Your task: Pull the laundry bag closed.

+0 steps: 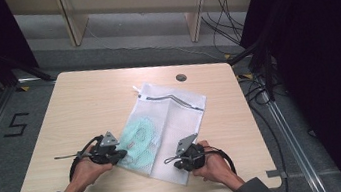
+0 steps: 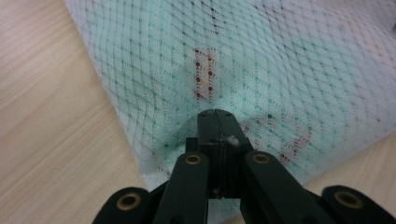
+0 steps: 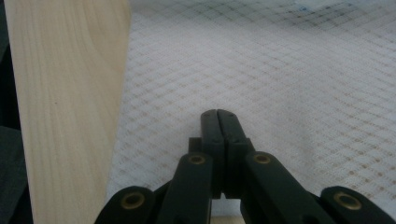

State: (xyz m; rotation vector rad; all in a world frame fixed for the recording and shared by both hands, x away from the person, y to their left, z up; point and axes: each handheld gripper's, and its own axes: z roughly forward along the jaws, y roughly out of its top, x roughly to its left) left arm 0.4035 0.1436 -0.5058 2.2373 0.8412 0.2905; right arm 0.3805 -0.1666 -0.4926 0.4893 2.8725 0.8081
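Note:
A white mesh laundry bag (image 1: 173, 113) lies slanted on the wooden table (image 1: 83, 103), its zipper (image 1: 174, 98) at the far end. A mint-green garment (image 1: 139, 136) shows through the mesh near the bag's left edge. My left gripper (image 1: 121, 155) is at that left edge, jaws shut. In the left gripper view its tips (image 2: 215, 113) rest on the mesh bag (image 2: 280, 70) over the green cloth. My right gripper (image 1: 178, 164) is at the bag's near corner. In the right gripper view its shut tips (image 3: 218, 112) lie on the white mesh (image 3: 303, 84). I see no fabric between either pair of jaws.
A round cable hole (image 1: 181, 77) sits near the table's far edge. Bare wood (image 2: 46, 116) lies left of the bag, and the table's edge (image 3: 18, 107) is close to the right gripper. Dark curtains, stands and floor cables surround the table.

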